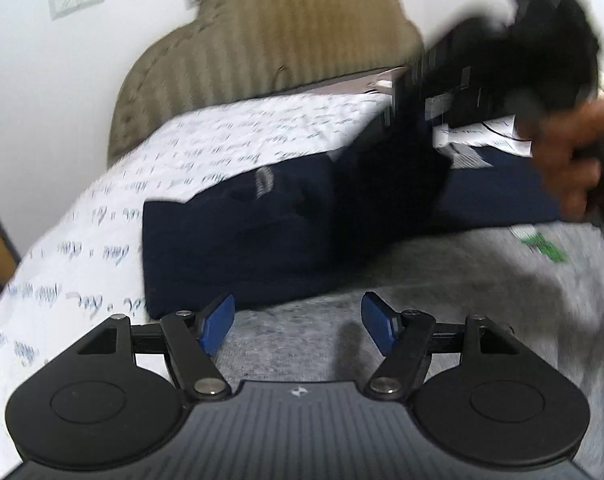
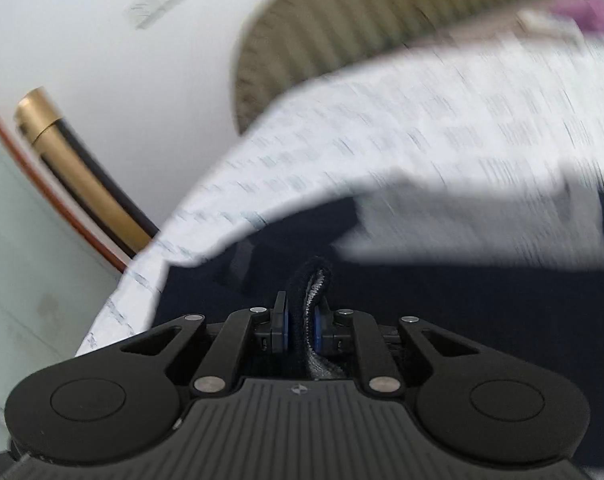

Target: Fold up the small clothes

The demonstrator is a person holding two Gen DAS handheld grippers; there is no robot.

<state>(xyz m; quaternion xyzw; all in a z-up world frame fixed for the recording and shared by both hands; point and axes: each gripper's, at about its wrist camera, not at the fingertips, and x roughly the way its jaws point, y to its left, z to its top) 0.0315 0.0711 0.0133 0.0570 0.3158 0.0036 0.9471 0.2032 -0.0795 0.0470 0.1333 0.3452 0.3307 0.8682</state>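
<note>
Right gripper clamped the navy garment's hem — left gripper stood open, empty.
Soft, limp cloth — best pinched at an edge.

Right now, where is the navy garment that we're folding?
In the left wrist view the navy garment lies mid-frame on the white printed bedsheet, just beyond the open left gripper. The right gripper pinches one edge of it.
</note>
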